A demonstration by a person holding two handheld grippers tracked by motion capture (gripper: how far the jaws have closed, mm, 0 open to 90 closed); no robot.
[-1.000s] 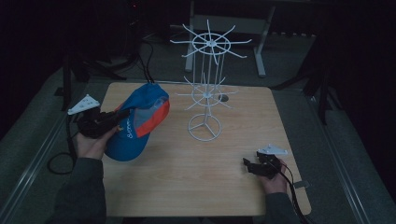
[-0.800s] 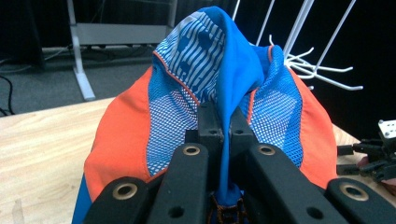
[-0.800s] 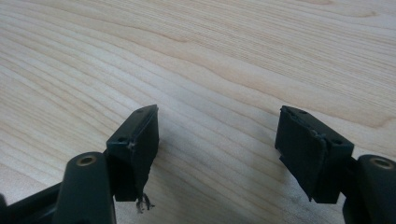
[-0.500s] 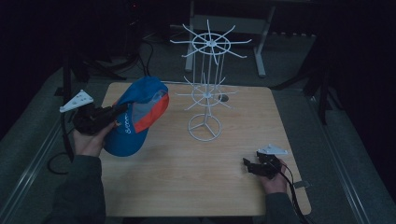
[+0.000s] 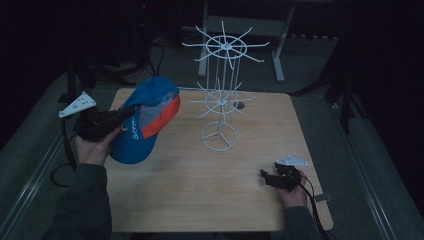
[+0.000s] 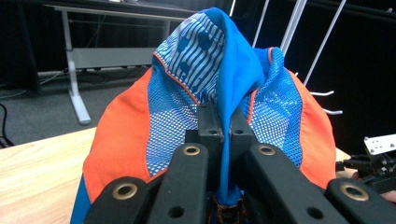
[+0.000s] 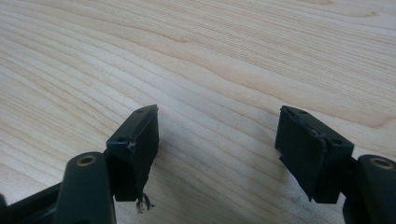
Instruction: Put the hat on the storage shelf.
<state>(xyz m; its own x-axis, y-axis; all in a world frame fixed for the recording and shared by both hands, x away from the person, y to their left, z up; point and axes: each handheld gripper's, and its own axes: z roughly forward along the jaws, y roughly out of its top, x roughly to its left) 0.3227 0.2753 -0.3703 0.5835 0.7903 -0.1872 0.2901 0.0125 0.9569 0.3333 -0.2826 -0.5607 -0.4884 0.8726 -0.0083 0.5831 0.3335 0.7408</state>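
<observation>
Your left gripper (image 6: 219, 128) has its jaws pinched tight on a fold of the blue and orange cap (image 6: 224, 84), near the middle of the crown's fabric, so the cap hangs bunched around the jaws and off the bench (image 5: 200, 200), above its near-left part. Your right gripper (image 7: 217, 140) rests low over the bare wood at the near-right, its jaws spread wide with nothing between them.

The work in hand looks like getting the cap onto the white wire stand (image 5: 220, 100). To do it well, keep the pinch firm, since only a thin fold of cloth is held and the rest of the cap sags around it. Lift it high enough that the brim passes above the lower ring of prongs, then bring the crown over the tip of one prong and let it settle before you ease the jaws apart. The free gripper can steady the round base of the stand if it wants to tip.

Around you: the stand sits near the middle of the bench, well apart from the cap, with two tiers of thin prongs radiating outward. Those prongs are the likely snag, as mesh and loose fabric may catch on the wrong one. Each gripper's cable trails back toward you; keep the left cable (image 5: 62, 150) clear of the bench edge.
</observation>
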